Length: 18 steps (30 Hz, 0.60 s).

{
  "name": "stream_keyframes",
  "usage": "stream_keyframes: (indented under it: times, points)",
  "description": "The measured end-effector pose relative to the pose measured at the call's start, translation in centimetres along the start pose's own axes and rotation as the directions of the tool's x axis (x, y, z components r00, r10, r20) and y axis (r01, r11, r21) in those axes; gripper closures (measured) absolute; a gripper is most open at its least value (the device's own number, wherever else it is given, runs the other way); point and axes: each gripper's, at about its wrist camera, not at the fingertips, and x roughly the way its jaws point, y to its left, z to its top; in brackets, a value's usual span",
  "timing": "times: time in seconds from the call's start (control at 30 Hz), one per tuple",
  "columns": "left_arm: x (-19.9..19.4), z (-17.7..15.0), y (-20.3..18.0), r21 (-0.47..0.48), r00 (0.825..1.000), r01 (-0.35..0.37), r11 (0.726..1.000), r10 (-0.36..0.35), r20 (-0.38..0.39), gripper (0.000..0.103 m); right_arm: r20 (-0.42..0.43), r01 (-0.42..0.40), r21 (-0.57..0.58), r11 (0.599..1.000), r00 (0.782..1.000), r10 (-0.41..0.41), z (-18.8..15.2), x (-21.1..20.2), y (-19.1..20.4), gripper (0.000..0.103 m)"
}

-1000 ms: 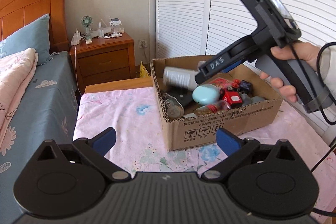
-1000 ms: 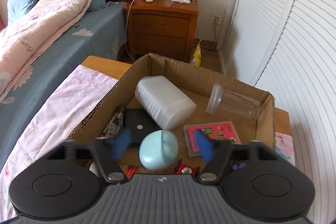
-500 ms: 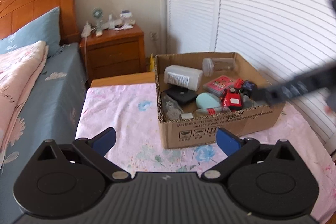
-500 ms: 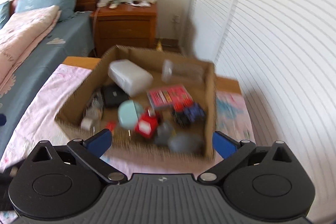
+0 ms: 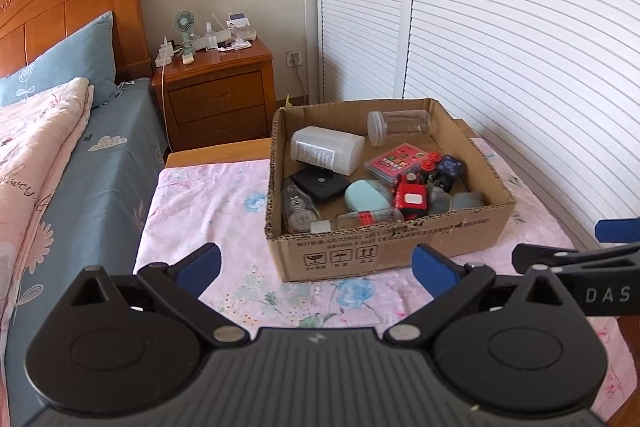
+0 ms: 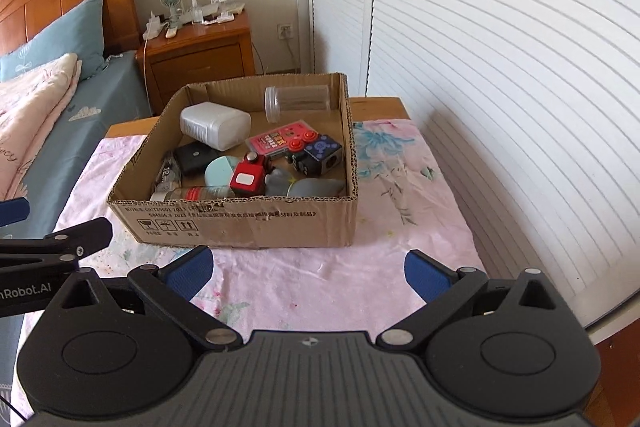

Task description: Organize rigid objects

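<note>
Every rigid object in sight was already gathered inside the cardboard box (image 6: 248, 217), from white bottle (image 6: 214, 126) to red toy (image 6: 248, 179); nothing loose was seen on the desk (image 6: 400, 211), so the task was judged nearly done. Left tool (image 5: 316, 265) and right tool (image 6: 308, 269) were held wide open, empty, short of the box. Open cloth lay beside it; the wardrobe doors (image 6: 500, 67) crowded the right edge.

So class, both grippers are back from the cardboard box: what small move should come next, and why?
Probably bring the right gripper forward over the box. Both it and the left gripper are open and empty, short of the box, and every item lies inside, the red toy near the front.
</note>
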Motion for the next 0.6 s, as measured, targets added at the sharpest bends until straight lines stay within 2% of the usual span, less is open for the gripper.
stream_keyframes:
  times: [0.6]
  points:
    - [-0.72,0.40,0.20,-0.006,1.000,-0.012,1.000,0.012,-0.004,0.002,0.029,0.005,0.001,1.000,1.000,-0.005,0.16,-0.94,0.11,0.000]
